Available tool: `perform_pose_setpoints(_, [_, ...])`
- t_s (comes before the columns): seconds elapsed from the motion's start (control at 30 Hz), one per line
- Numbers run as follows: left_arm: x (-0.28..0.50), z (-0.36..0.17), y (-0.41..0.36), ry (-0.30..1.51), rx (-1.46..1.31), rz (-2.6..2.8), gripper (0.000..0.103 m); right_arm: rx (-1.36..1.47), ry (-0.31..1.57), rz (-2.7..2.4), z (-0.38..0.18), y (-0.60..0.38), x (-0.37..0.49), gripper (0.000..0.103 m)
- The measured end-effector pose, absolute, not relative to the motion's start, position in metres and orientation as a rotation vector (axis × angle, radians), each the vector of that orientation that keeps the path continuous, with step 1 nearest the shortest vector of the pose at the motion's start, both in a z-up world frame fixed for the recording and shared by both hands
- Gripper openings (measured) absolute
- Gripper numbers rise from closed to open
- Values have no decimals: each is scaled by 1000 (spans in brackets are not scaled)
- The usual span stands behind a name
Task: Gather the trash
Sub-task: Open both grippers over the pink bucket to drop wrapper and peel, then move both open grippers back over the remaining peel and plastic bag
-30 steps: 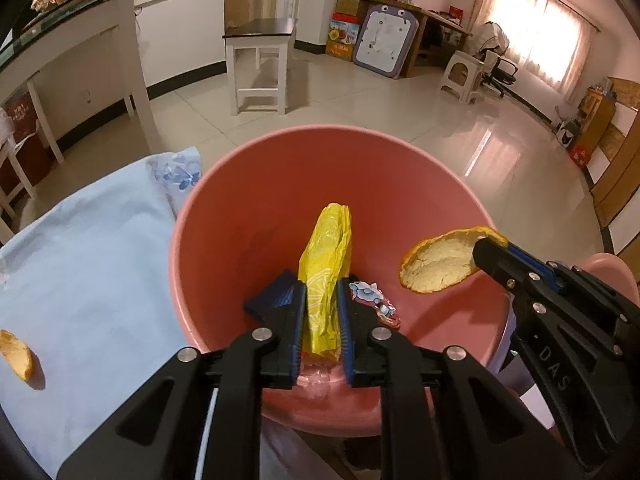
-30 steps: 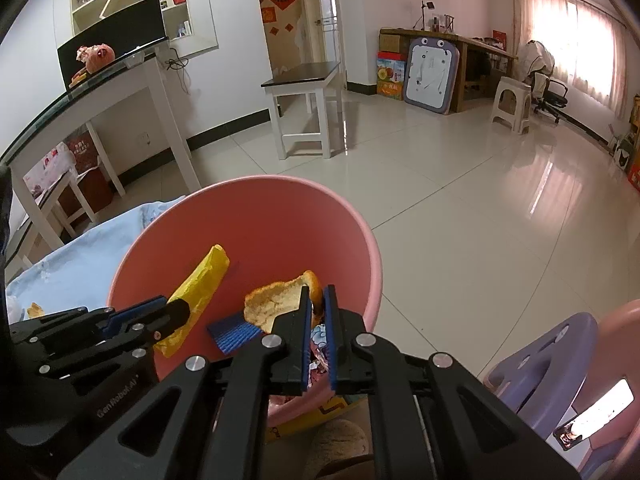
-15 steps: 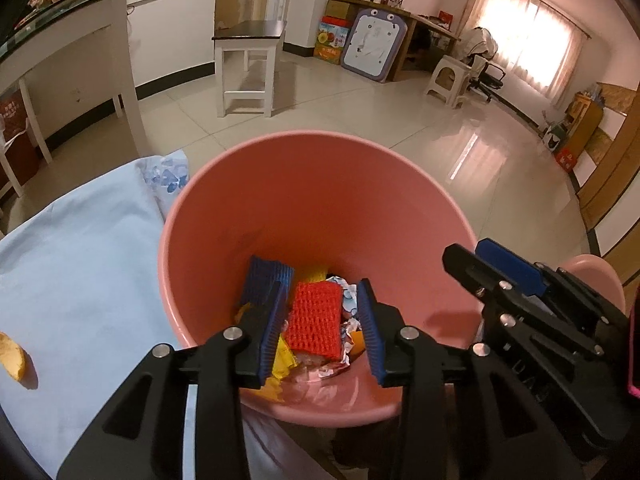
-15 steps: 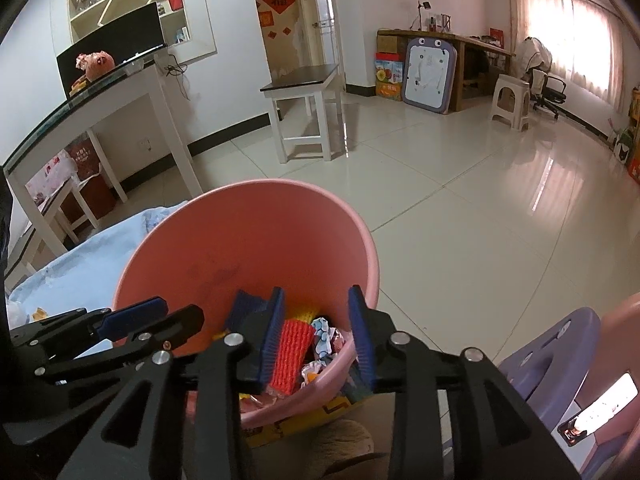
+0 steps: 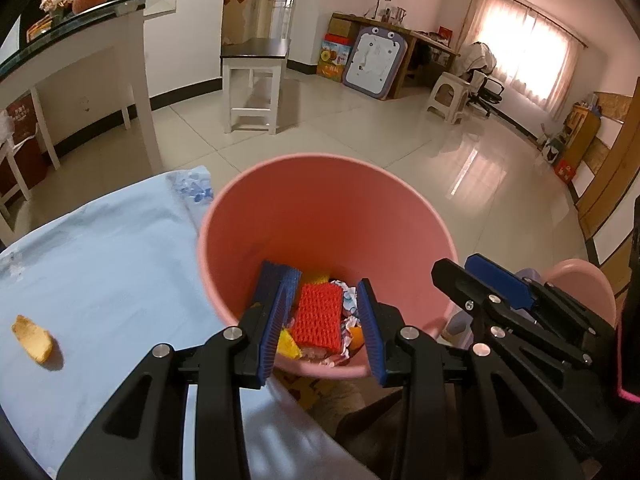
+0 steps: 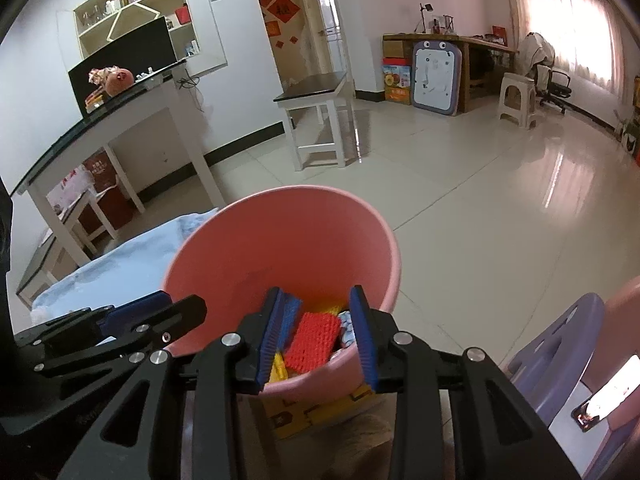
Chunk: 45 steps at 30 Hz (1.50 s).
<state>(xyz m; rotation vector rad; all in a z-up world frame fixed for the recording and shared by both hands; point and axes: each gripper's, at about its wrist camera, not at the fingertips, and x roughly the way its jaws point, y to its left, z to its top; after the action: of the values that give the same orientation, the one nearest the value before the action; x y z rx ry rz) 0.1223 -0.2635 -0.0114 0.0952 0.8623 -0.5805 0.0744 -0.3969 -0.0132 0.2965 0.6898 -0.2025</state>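
Observation:
A pink bucket [image 5: 320, 216] stands at the edge of a table covered with a light blue cloth [image 5: 100, 264]; it also shows in the right wrist view [image 6: 280, 240]. Inside lie a red foam net [image 5: 318, 318], a yellow wrapper [image 5: 289, 345] and crumpled wrappers [image 5: 349, 297]. My left gripper [image 5: 322, 320] is open and empty above the near rim. My right gripper [image 6: 318, 330] is open and empty beside it, also above the near rim. A piece of orange peel [image 5: 33, 338] lies on the cloth at the left.
A purple plastic stool [image 6: 560, 344] and a pink one [image 5: 580, 288] stand right of the bucket. A yellow box [image 6: 320, 412] sits under the bucket. A glass-topped white table [image 5: 80, 40] and a small dark-topped table [image 5: 256, 76] stand on the tiled floor beyond.
One second ago my left gripper held the yellow wrapper and my right held an orange peel over the bucket. Both have opened, the pieces dropped in, and both grippers have pulled back.

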Motion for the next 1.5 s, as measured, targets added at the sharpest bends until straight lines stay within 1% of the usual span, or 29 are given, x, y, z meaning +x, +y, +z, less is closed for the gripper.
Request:
perform_pose_setpoints(0.57, [92,-2,-203,832,96,-517,37,289,691,-90,2,-339,49,35])
perform_pose_setpoints(0.83, [79,-4,-167,812,106,-442,37,297,722,6,-2,-298,48,35])
perform_pose_setpoints(1.2, [67,-12,-83,830,68,-328,37,251,774,144,-11,-233,69,37])
perform_pose_setpoints(1.33, [72,-12,-40,833,43,-246,37,234,786,198,-11,-208,83,40])
perform_pose_setpoints(1.5, [82,-12,16,839,-4,-124,37,224,809,268,-16,-178,105,40])
